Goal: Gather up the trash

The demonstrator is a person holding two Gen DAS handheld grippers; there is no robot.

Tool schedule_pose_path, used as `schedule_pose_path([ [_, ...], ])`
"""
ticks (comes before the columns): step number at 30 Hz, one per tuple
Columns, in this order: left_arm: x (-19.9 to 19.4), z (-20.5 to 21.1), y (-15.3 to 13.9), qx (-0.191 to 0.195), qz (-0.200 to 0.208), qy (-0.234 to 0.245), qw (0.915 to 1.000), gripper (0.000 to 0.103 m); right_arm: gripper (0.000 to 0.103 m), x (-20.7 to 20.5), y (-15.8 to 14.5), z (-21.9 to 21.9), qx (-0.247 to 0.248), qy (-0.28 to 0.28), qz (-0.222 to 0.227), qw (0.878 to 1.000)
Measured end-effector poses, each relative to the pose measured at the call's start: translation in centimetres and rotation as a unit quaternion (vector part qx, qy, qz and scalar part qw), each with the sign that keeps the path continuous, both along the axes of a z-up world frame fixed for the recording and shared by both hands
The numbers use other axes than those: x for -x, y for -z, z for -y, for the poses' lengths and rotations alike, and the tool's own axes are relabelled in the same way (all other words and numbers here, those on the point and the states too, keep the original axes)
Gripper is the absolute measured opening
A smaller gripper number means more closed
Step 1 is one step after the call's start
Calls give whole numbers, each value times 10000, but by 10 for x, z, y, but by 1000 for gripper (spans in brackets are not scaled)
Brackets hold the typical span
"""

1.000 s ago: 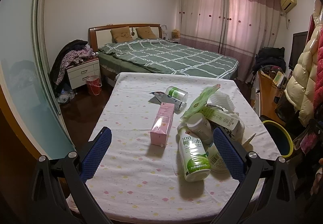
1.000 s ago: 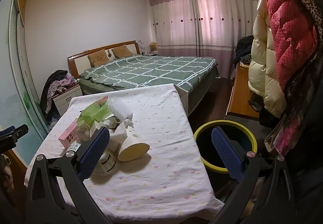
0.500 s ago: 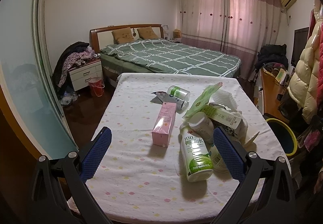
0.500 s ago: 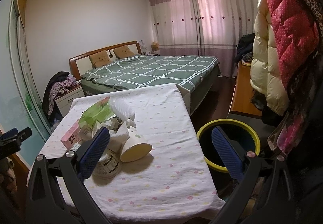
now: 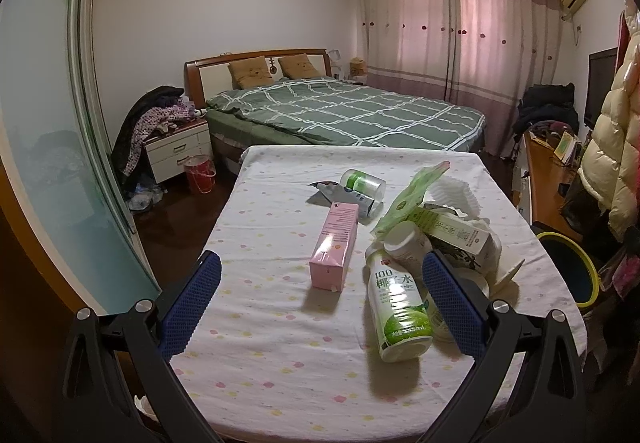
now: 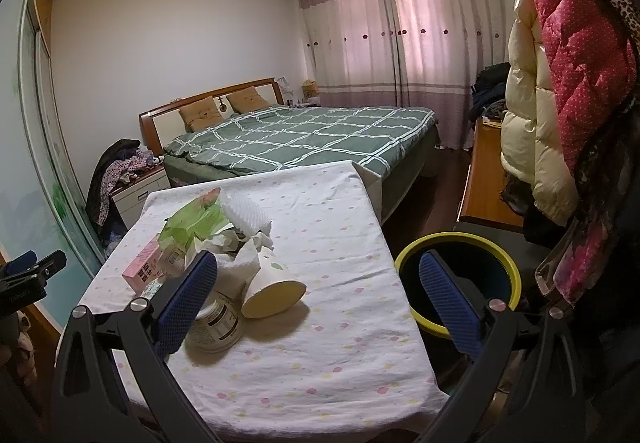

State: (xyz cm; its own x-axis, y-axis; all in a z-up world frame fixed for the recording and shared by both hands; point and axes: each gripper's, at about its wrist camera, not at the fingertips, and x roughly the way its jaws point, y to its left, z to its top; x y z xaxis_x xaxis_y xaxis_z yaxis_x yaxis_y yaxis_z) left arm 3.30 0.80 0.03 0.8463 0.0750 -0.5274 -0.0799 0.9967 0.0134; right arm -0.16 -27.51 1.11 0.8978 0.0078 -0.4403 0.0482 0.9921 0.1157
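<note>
Left wrist view: the left gripper [image 5: 320,285] hung spread apart, empty, above a pink rectangular carton [image 5: 335,250] and a white-and-green plastic bottle [image 5: 398,306] lying on the dotted tablecloth [image 5: 280,355]

Right wrist view: the right gripper [image 6: 318,301] gaped empty over a tipped cream paper cup [image 6: 272,291], beside a yellow-rimmed dark bin [image 6: 460,283]

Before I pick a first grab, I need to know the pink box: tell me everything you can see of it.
The pink box is a long, slim carton, glossy as if film-wrapped, with small print on its top. It lies flat on the table cloth, lengthwise away from the camera, apart from the bottle to its right. Nothing grips it.
</note>
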Motion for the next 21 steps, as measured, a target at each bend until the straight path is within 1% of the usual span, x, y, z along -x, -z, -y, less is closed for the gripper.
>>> schedule_pose_path([
  [9, -6, -1, 3, 37, -108, -143, 9998, 99, 97, -1, 1, -1, -8, -13, -16, 10000],
  [12, -9, -1, 5, 201, -188, 44, 9996, 99, 97, -2, 3, -3, -7, -28, -33, 10000],
  [13, -10, 0, 6, 178, -220, 4, 9996, 99, 97, -2, 3, -3, -4, -36, -37, 10000],
  [16, -10, 5, 7, -98, -150, -190, 9997, 99, 97, -3, 4, -4, -4, -39, -41, 10000],
  [17, -9, 5, 7, -75, -109, -166, 9998, 99, 97, -3, 4, -4, -11, -44, -44, 10000],
  [19, -5, 8, 6, -150, 120, -80, 9998, 99, 97, -3, 4, -4, -20, -52, -47, 10000],
  [20, -3, 10, 5, -263, 218, -121, 9993, 99, 97, -3, 4, -5, -16, -57, -49, 10000],
  [21, -2, 11, 4, -288, 263, -131, 9992, 99, 97, -3, 4, -5, -14, -61, -52, 10000],
])
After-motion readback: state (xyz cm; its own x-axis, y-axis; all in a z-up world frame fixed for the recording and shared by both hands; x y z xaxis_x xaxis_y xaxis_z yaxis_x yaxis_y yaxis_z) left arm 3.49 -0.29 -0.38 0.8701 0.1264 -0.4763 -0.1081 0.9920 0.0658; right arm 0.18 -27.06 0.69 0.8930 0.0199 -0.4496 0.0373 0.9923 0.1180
